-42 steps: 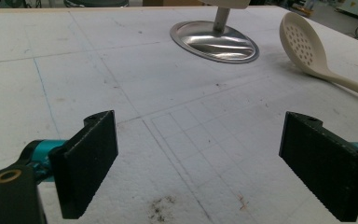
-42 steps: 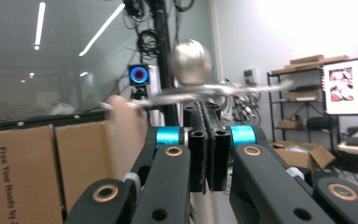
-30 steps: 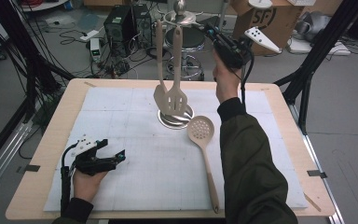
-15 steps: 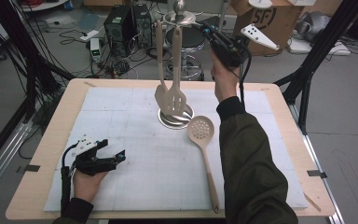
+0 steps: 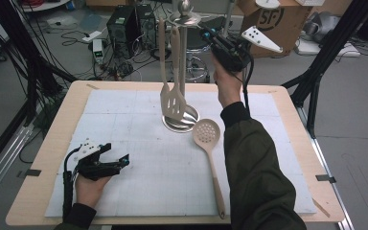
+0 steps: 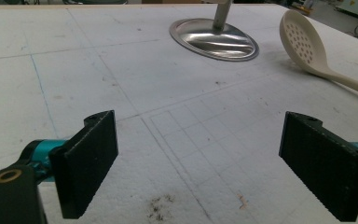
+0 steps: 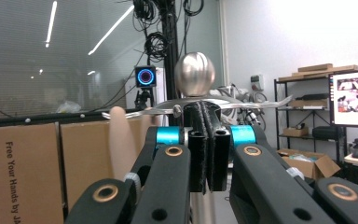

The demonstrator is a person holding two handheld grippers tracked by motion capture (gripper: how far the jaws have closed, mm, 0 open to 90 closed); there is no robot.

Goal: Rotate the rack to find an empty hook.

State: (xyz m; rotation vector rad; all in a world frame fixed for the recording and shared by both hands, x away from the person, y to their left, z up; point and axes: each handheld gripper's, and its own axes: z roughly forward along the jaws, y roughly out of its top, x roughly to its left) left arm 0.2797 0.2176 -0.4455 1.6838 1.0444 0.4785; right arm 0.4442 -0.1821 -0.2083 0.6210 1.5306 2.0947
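Cream perforated plastic skimmer spoon (image 5: pixel 207 135); shiny silver steel utensil stand (image 5: pixel 182 62); white faintly gridded mat (image 5: pixel 139 187) on tan wooden table (image 5: pixel 52 139).

Not much going on: the right gripper (image 5: pixel 206 32), jaws pressed together, has crept a tiny bit closer to the top of the utensil stand (image 5: pixel 184 15), near its hooks.

White-matted table (image 5: pixel 43 201): rack base (image 5: pixel 191 124), skimmer (image 5: pixel 207 139)
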